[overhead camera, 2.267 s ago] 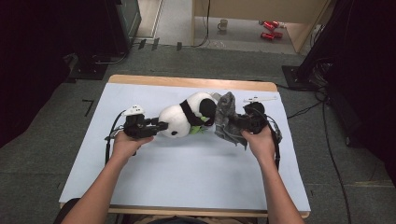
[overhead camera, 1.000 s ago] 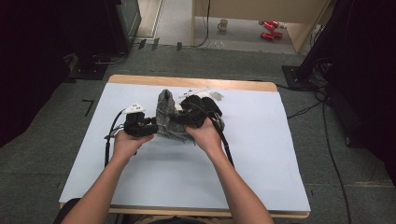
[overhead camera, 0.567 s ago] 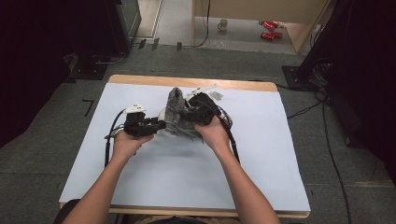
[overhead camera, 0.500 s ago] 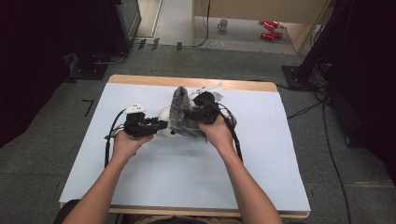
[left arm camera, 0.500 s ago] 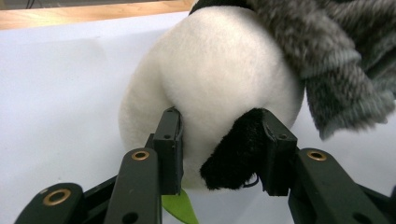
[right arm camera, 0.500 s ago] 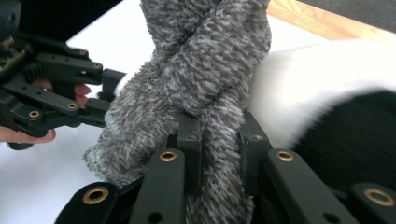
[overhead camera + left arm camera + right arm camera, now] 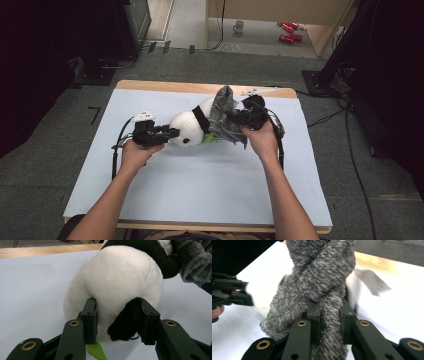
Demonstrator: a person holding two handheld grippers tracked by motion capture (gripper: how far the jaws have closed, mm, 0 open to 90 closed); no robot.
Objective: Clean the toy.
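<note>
On the near half of the desk (image 7: pixel 200 190) nothing lies but the pale sheet and the person's two forearms coming in from the bottom edge. Left claw (image 7: pixel 172 133) is clamped on the bottom end of the plush panda (image 7: pixel 186 127): in the left gripper view the jaws press into the white body, one pad in the white fur, the other against a black patch, and a green leaf-shaped tab (image 7: pixel 96 352) pokes out beneath. Panda lies on its side at mid-desk, lengthways left to right, black band across its upper body. Right claw (image 7: pixel 231 120) is clenched on the grey knitted cloth (image 7: pixel 222 116); in the right gripper view both pads pinch a twisted fold of it, so the grip looks firm. Cloth is bunched over the panda's far end, covering the head region, with one peak standing up and a loose flap hanging toward the near side. Judgement: work appears to be dressing or wrapping the panda in the cloth, roughly mid-way; the top end is covered, the white lower body bare. Left to do: draw the cloth down and settle it. Beyond the desk, a mug (image 7: pixel 239 25) and red items (image 7: pixel 286 31) sit on the floor.
</note>
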